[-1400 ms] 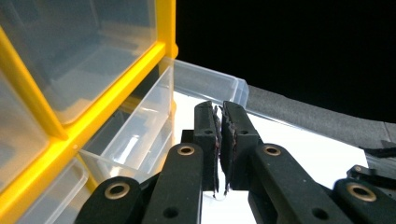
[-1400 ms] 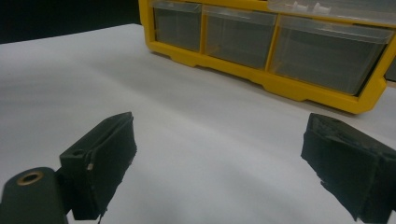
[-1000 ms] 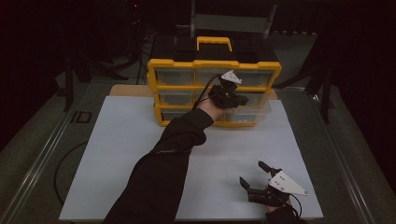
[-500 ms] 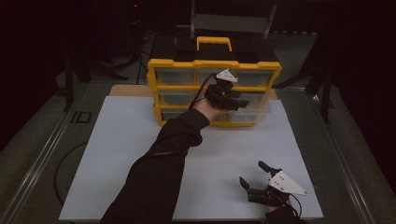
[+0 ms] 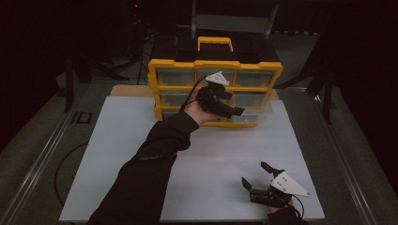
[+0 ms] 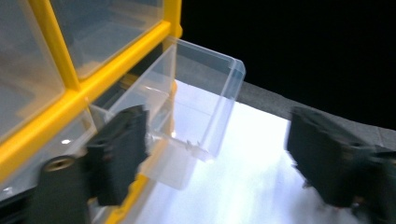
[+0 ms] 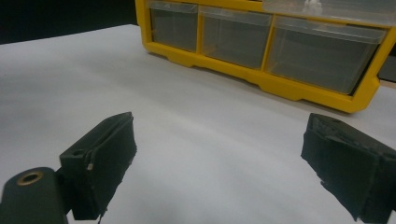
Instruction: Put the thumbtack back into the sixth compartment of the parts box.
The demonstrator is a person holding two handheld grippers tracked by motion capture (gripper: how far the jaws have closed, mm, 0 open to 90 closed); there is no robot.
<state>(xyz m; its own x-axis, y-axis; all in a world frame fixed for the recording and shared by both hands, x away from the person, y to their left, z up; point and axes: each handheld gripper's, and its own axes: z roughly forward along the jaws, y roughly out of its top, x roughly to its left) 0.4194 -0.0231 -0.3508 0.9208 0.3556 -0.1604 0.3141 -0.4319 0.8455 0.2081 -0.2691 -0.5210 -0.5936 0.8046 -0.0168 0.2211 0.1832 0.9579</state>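
**Gripper at a drawer pulled out of a yellow cabinet**

A person's left gripper (image 5: 230, 107) hovers in front of a yellow cabinet (image 5: 215, 68) of clear drawers that stands at the far edge of a white mat (image 5: 117, 154), its sleeved arm (image 5: 150, 164) reaching across from the near side. In the left gripper view its two black jaws stand wide apart and hold nothing. One clear drawer (image 6: 196, 100) sticks out of the cabinet's frame, apparently at the right end of the lower rows; the left jaw lies in front of the drawer's near wall, though contact cannot be told through the blur. The drawer looks empty.

The right gripper (image 5: 258, 180) rests low at the near right of the mat, well apart from the cabinet, a grey plate (image 5: 288, 183) on top. Its jaws too are spread wide and empty, pointing towards the cabinet's bottom row of three drawers. A black case with a yellow handle (image 5: 215, 43) sits on the cabinet.
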